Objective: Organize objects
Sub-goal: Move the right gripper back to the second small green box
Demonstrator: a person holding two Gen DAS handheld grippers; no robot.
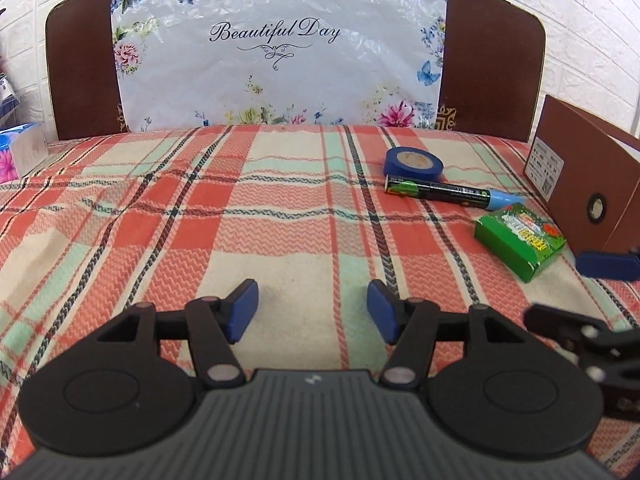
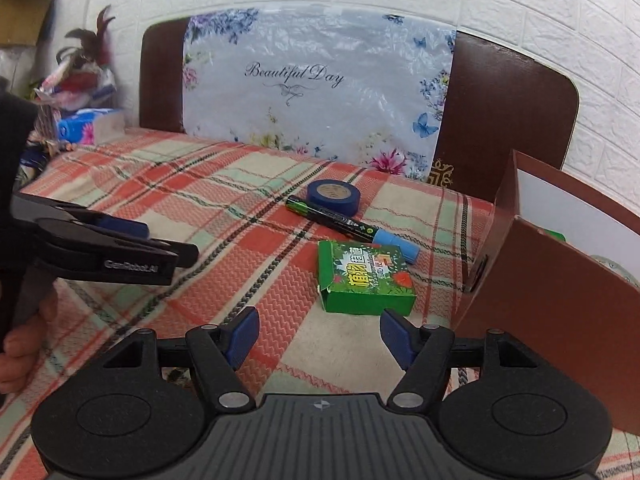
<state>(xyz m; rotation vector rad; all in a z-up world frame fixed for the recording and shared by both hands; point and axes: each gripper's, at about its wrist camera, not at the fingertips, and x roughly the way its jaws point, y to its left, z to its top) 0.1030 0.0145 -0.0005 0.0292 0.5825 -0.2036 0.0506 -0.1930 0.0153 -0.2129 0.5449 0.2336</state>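
Left gripper (image 1: 310, 308) is held w/ jaws spread wide, nothing between the blue pads (image 1: 242, 312); only plaid cloth (image 1: 200, 208) is seen below. Right gripper (image 2: 318, 336) is likewise held apart and unloaded, its pads just short of the green box (image 2: 366, 280), which is taken as the landmark here.

Green box is laid flat on the cloth, one end flap slightly ajar. Just behind it a black marker (image 2: 340, 220) w/ light-blue cap is laid at an angle, cap end nearly touching the box's far corner. Behind the marker, a blue tape roll (image 2: 334, 196) is laid flat, approx. touching the marker. Right of the box, a brown carton (image 2: 560, 264) is stood open; smth green is glimpsed inside, possibly another box, not clear. Far behind the box, a floral "Beautiful Day" sheet (image 1: 280, 48) is propped against a brown headboard (image 1: 492, 60).
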